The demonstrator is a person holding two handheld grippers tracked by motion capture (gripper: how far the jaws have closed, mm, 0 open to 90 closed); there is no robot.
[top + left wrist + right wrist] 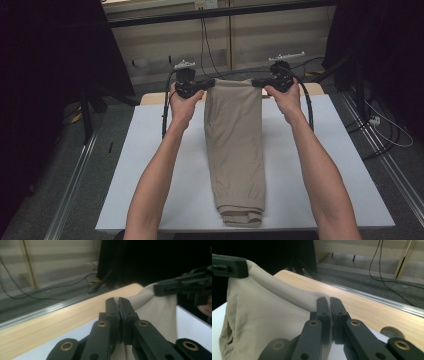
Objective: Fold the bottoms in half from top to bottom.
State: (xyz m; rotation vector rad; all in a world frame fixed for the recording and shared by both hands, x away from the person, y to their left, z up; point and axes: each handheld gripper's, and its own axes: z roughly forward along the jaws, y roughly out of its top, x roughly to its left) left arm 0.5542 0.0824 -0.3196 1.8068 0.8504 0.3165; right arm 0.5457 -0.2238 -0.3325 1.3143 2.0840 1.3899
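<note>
A pair of beige trousers [235,140] lies folded lengthwise down the middle of the white table [150,165], its far end lifted off the surface. My left gripper [209,83] is shut on the left corner of that raised end, and my right gripper [256,83] is shut on the right corner. In the left gripper view the jaws [119,302] pinch the beige cloth [160,312], and the other gripper [185,286] holds the opposite corner. In the right gripper view the jaws [330,302] clamp the fabric [269,315], which drapes down to the left.
The table's far edge is a light wooden strip [50,325] with a round hole [392,333] in it. Beyond it are a grey floor with a metal rail [374,298], black cables [205,40] and wooden panels. Dark curtains flank both sides.
</note>
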